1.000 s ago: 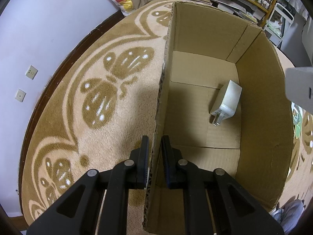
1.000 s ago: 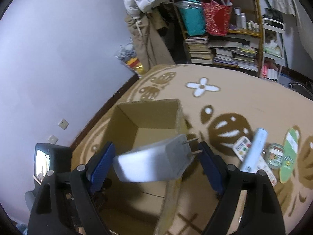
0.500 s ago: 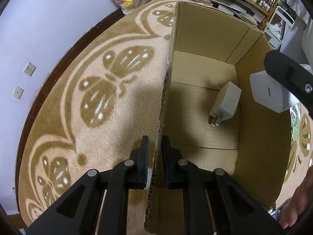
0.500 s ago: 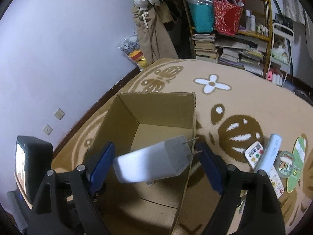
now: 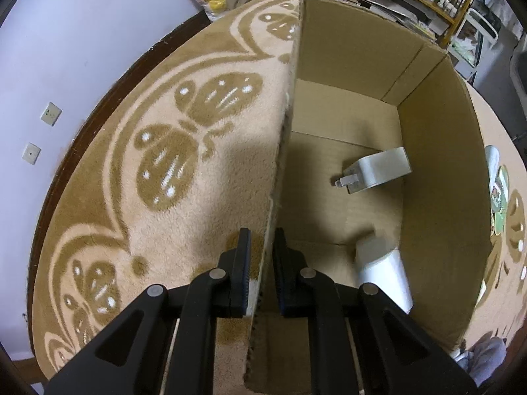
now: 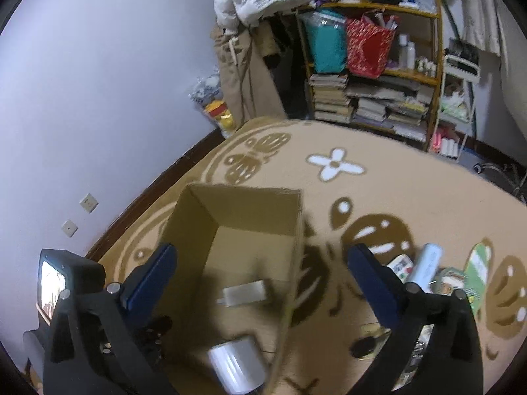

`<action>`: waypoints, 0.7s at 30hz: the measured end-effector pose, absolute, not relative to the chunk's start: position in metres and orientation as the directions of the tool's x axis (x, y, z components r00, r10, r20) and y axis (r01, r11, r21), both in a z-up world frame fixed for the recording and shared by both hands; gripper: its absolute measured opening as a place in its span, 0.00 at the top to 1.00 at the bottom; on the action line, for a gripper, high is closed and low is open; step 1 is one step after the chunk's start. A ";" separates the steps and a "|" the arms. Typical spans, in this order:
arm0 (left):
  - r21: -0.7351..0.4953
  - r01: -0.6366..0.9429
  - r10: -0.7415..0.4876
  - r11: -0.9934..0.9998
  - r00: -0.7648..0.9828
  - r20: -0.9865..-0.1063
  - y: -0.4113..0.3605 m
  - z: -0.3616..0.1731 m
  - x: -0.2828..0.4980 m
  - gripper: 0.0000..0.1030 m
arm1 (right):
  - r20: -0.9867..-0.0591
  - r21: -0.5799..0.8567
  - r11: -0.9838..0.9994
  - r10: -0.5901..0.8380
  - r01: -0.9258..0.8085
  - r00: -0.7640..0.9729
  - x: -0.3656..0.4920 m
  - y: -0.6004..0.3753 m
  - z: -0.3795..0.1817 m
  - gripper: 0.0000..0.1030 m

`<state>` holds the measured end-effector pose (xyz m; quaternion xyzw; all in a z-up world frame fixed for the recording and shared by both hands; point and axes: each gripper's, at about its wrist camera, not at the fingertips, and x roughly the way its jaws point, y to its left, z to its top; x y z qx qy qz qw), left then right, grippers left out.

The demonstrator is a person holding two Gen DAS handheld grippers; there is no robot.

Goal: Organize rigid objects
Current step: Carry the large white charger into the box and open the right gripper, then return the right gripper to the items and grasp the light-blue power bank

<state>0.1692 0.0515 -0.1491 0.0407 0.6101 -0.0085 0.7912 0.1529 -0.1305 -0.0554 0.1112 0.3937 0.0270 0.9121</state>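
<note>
Only right view shows remotes; right gripper spread empty, left gripper pinching box wall

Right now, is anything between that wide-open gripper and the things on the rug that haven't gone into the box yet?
Nothing visible. The open right gripper hangs above the cardboard box; the white tube and remote lie uncovered on the rug beside the box's right wall.

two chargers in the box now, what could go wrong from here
The second charger looks blurred, so it may be mid-drop and could knock the first charger or bend its prongs. The left gripper pinches only one thin wall of the cardboard box; a tug could crease or tip it. The open right gripper hangs above the rim and could clip it.
</note>
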 end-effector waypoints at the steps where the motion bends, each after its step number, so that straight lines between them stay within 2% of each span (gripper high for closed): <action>1: 0.057 0.063 0.039 0.996 0.259 -0.965 0.052 -0.149 0.169 0.88 | -0.715 0.211 0.976 0.121 0.047 0.689 0.151 -0.135 -0.054 0.00; 13: 0.062 0.068 0.042 0.996 0.259 -0.965 0.050 -0.147 0.167 0.88 | -0.702 0.214 0.957 0.011 0.195 0.712 0.132 -0.208 -0.077 0.00; 21: 0.060 0.070 0.040 0.996 0.252 -0.967 0.050 -0.146 0.167 0.88 | -0.738 0.142 0.963 -0.051 0.229 0.673 0.131 -0.231 -0.105 0.00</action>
